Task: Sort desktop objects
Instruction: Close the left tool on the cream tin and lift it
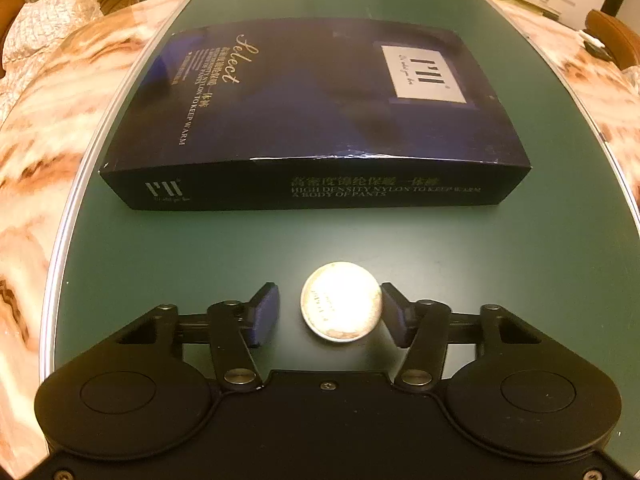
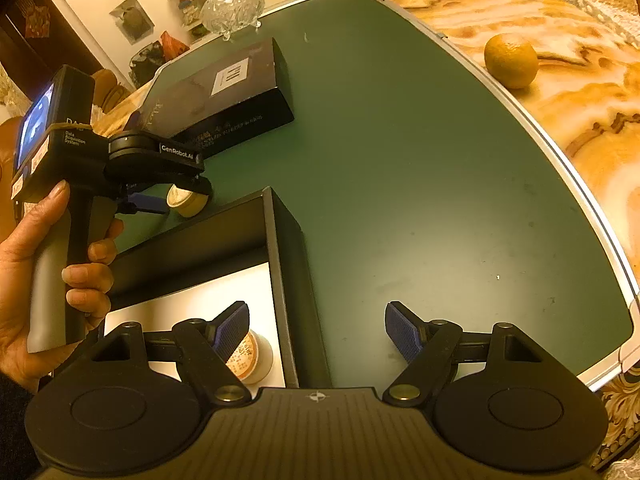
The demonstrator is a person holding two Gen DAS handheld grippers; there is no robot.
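My left tongs (image 1: pixel 330 312) sit spread around a small round tin (image 1: pixel 341 301) on the green mat (image 1: pixel 520 264), right pad touching it. My right tongs (image 2: pixel 318 330) gape empty over an open black tray (image 2: pixel 280 240) holding another tin (image 2: pixel 250 358). Farther off lies a dark box (image 1: pixel 312 120).

Glossy marble table (image 2: pixel 560 92), matt green mat (image 2: pixel 420 160)

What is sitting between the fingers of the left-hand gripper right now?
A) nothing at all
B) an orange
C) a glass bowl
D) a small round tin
D: in the left wrist view a small round tin lies on the green mat between the open fingers of the left gripper; the orange sits far off on the marble tabletop.
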